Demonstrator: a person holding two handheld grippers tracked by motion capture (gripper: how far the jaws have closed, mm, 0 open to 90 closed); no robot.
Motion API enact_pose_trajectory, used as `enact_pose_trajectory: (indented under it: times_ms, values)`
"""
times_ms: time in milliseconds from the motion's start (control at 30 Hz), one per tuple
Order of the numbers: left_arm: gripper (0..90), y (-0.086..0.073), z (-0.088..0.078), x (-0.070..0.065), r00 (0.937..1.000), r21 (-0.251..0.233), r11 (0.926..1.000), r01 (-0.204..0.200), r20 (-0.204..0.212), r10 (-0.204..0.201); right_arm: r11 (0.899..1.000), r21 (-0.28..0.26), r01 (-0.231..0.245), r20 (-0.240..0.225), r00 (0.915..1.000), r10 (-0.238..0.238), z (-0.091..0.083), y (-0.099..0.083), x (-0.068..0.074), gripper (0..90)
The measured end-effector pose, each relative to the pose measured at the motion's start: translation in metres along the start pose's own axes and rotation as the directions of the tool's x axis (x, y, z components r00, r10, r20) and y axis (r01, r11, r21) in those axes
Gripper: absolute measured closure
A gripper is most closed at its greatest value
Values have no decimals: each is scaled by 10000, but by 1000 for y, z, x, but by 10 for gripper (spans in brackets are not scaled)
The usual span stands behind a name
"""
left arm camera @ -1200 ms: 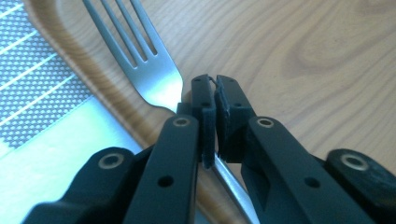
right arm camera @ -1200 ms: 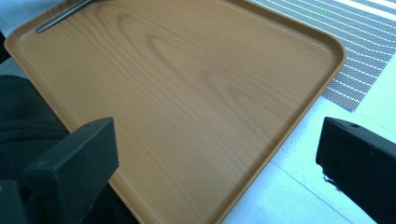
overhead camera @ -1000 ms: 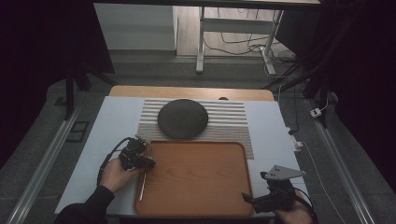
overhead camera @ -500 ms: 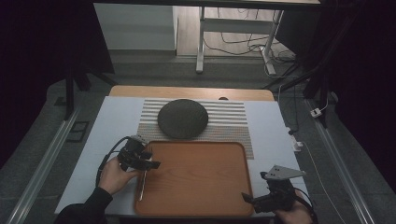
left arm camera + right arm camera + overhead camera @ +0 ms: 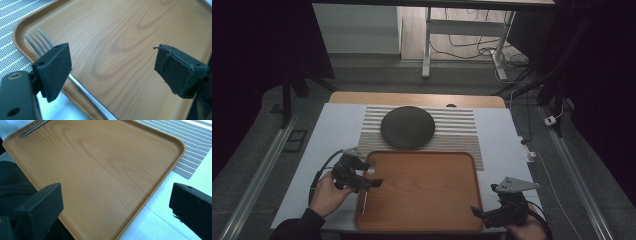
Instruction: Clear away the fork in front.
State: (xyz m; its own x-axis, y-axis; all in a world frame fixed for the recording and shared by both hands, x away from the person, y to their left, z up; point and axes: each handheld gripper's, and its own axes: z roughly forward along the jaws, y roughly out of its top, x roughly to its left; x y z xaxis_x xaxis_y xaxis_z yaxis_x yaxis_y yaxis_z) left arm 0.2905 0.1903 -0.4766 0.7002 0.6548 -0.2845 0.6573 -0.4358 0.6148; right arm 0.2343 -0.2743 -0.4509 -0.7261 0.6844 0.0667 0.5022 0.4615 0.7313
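A wooden tray (image 5: 427,192) lies at the table's near middle. A metal fork (image 5: 37,41) rests along its left rim, tines pointing away, its handle (image 5: 363,198) running toward the near edge. My left gripper (image 5: 371,181) hovers over that rim. Its jaws have just been opening and now stand wide apart (image 5: 111,53) with nothing between the pads; the fork passes under the left pad (image 5: 53,66). My right gripper (image 5: 479,213) waits at the tray's near right corner, open (image 5: 117,192) and empty, looking across the tray (image 5: 100,170) to the fork handle (image 5: 32,128).
A dark round plate (image 5: 407,126) sits on a striped placemat (image 5: 462,131) just beyond the tray. White table surface (image 5: 332,135) lies to the left and right (image 5: 507,145) of the mat. A cable and plug (image 5: 530,155) lie at the right edge.
The left gripper's jaws have opened off the fork and the hand has lifted slightly; the fork stays on the tray's left rim. The right gripper has kept still.
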Motion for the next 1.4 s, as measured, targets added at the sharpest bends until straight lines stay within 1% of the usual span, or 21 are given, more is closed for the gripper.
enact_pose_trajectory:
  times_ms: [100,133,233,300,400,500,667,767,933,1200,1300,1400]
  values:
    - [82,-5,-8,-3,10000,-271,9996,-16,88,19,10000,-2,-17,4,10000,17,0,0,0,0]
    - [71,-6,-11,-4,9999,-407,9991,-91,119,96,10000,-4,-17,6,10000,17,0,0,0,0]
    - [41,-12,-18,-7,9998,-743,9972,-130,166,143,10000,27,-36,28,10000,36,0,0,0,0]
    - [30,-16,-23,-9,9997,-968,9953,-102,227,124,10000,20,-47,-15,10000,47,0,0,0,0]
    - [23,-23,-30,-10,9996,-1167,9932,9,280,24,10000,24,-61,-14,10000,61,0,0,0,0]
    - [19,-31,-35,-9,9995,-1247,9921,126,295,-90,10000,30,-64,-14,10000,64,0,0,0,0]
    - [10,-45,-45,-8,9995,-1389,9899,282,198,-257,10000,25,-70,-19,10000,70,0,0,0,0]
    - [5,-52,-52,-7,9991,-1576,9867,405,216,-376,10000,27,-75,-25,10000,75,0,0,-1,0]
    - [4,-65,-62,-6,9985,-1858,9811,545,92,-538,10000,25,-63,-17,10000,63,0,0,0,0]
    - [0,-84,-73,-1,9957,-2080,9740,896,-56,-927,10000,40,-82,8,10000,82,0,0,0,0]
    - [0,-89,-76,0,9948,-2087,9733,954,-158,-1009,10000,53,-68,19,10000,68,1,1,0,0]
    - [0,-93,-78,-1,9935,-1992,9747,1017,-291,-1096,10000,59,-53,10,10000,53,1,1,0,0]
